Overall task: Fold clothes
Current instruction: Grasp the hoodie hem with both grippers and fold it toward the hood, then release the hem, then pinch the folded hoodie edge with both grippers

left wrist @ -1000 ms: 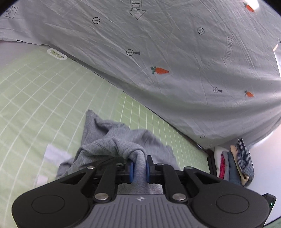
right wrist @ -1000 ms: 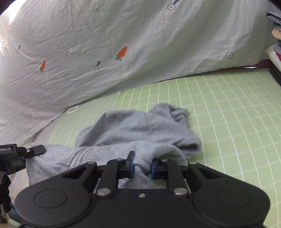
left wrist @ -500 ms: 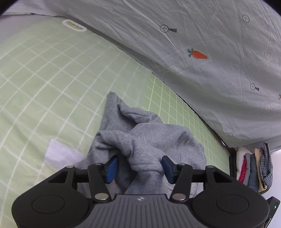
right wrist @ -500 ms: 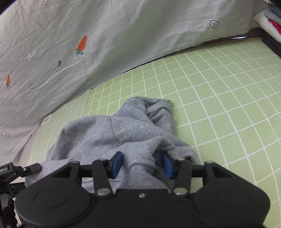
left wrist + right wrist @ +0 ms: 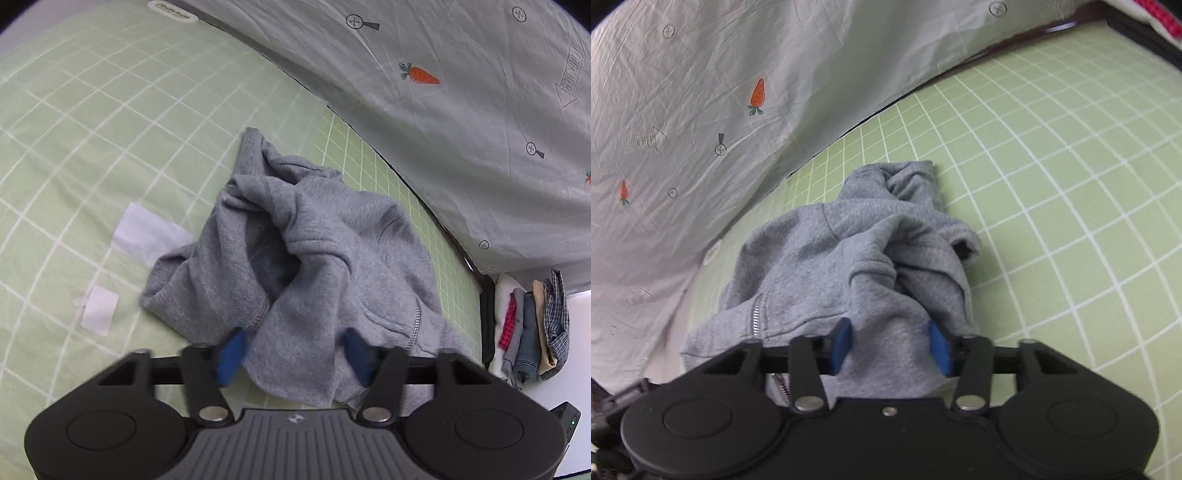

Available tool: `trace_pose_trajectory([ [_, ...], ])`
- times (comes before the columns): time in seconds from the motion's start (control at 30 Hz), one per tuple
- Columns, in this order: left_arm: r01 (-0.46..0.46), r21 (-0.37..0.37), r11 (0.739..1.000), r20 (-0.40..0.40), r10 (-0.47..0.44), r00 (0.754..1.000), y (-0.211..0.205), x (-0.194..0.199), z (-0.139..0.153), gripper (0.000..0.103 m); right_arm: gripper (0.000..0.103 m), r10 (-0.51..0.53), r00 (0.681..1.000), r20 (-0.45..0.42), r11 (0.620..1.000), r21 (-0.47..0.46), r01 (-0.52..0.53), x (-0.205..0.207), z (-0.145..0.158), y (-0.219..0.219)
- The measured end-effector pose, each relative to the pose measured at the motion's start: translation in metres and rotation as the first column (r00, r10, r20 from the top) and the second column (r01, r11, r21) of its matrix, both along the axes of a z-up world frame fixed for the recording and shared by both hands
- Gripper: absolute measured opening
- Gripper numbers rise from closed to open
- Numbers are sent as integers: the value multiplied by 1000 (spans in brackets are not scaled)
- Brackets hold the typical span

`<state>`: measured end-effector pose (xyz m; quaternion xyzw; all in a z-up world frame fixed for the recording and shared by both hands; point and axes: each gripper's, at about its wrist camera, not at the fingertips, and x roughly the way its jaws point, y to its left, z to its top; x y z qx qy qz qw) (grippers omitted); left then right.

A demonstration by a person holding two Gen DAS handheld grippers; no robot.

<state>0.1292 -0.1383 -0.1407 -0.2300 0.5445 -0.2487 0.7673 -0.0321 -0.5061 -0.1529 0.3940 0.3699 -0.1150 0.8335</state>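
Note:
A grey zip-up hoodie (image 5: 325, 254) lies crumpled on the green grid mat (image 5: 92, 129); it also shows in the right wrist view (image 5: 857, 266). My left gripper (image 5: 293, 356) is open, its blue pads wide apart on either side of a fold of the hoodie's near edge. My right gripper (image 5: 888, 347) is open too, its pads standing either side of another bunched part of the hoodie. The zipper (image 5: 755, 317) shows at the left in the right wrist view. The fabric under both grippers is partly hidden by their bodies.
A grey sheet with carrot prints (image 5: 461, 92) hangs along the mat's far edge, also in the right wrist view (image 5: 701, 110). A stack of folded clothes (image 5: 532, 328) stands at the right. Two white patches (image 5: 147, 234) lie on the mat left of the hoodie.
Both grippers were shut on the hoodie a second ago and have opened, letting it drop onto the mat. Both cameras now look down more steeply at the heap.

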Motion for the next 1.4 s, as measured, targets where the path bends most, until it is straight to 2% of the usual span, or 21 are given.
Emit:
trace_pose_trajectory([
  [0.03, 1, -29, 1000, -10, -1, 1000, -1, 2, 1, 15, 20, 1, 1000, 18, 1000, 15, -1, -1, 0, -1],
  [0.07, -2, -61, 998, -20, 1, 1000, -1, 4, 2, 8, 16, 2, 999, 38, 1000, 29, -3, -2, 1, -1],
  [0.13, -35, -159, 987, -49, 27, 998, 3, 9, 7, 7, 13, 2, 996, 86, 1000, 22, -4, -4, 9, -2],
  [0.2, -41, -207, 977, -35, 35, 999, 4, 19, 19, 6, 12, 10, 992, 127, 1000, 19, -13, -2, 21, -5],
  [0.33, -42, -227, 973, 111, 68, 991, -6, 57, 52, 8, 11, -35, 975, 218, 996, 86, 17, 25, 40, -35],
  [0.43, -173, -232, 957, 182, 218, 959, -10, 85, 69, 20, 15, -116, 947, 299, 991, 98, 90, 54, 63, -56],
  [0.47, -193, -231, 954, 192, 239, 952, -9, 91, 75, 30, 18, -150, 933, 327, 988, 95, 125, 62, 72, -62],
  [0.5, -208, -230, 951, 204, 256, 945, -8, 96, 81, 38, 30, -151, 928, 342, 988, 60, 139, 65, 79, -63],
  [0.53, -200, -229, 953, 226, 251, 941, -7, 98, 86, 41, 39, -141, 925, 352, 989, 14, 146, 66, 86, -63],
  [0.6, -167, -189, 968, 275, 215, 937, -6, 94, 90, 50, 39, -120, 921, 371, 984, -77, 160, 69, 101, -63],
  [0.73, -98, 29, 995, 296, 85, 951, -15, 78, 68, 52, 38, -40, 971, 235, 964, -247, 99, 65, 84, -48],
  [0.87, -28, 191, 981, 265, -24, 964, -20, 58, 34, 52, 35, 15, 994, 106, 954, -299, 18, 58, 53, -32],
  [1.0, -2, 209, 978, 241, -49, 969, -22, 58, 14, 57, 36, 59, 997, 47, 947, -318, -41, 65, 36, -25],
  [1.1, -19, 171, 985, 224, -20, 974, -23, 67, 3, 58, 48, 100, 995, 26, 949, -303, -88, 79, 28, -27],
  [1.13, -25, 155, 988, 218, -9, 976, -24, 70, 0, 58, 48, 113, 994, 14, 949, -297, -104, 85, 24, -28],
  [1.17, -31, 139, 990, 213, 1, 977, -24, 74, -2, 56, 49, 116, 993, 4, 951, -288, -110, 90, 19, -30],
  [1.2, -36, 121, 992, 208, 10, 978, -24, 76, -5, 42, 43, 115, 993, -4, 958, -264, -112, 95, 13, -34],
  [1.23, -34, 92, 995, 205, 15, 979, -24, 78, -5, 23, 21, 110, 994, -4, 968, -226, -108, 97, 8, -38],
  [1.27, -46, 74, 996, 200, 31, 979, -21, 78, -4, 2, 10, 96, 995, 11, 978, -189, -92, 96, 6, -43],
  [1.3, -80, 42, 996, 210, 69, 975, -14, 77, 0, 0, 6, 72, 996, 54, 984, -167, -62, 88, 10, -47],
  [1.4, -199, -45, 979, 219, 204, 954, 15, 73, 12, 0, 5, -32, 981, 190, 993, -103, 52, 56, 25, -61],
])
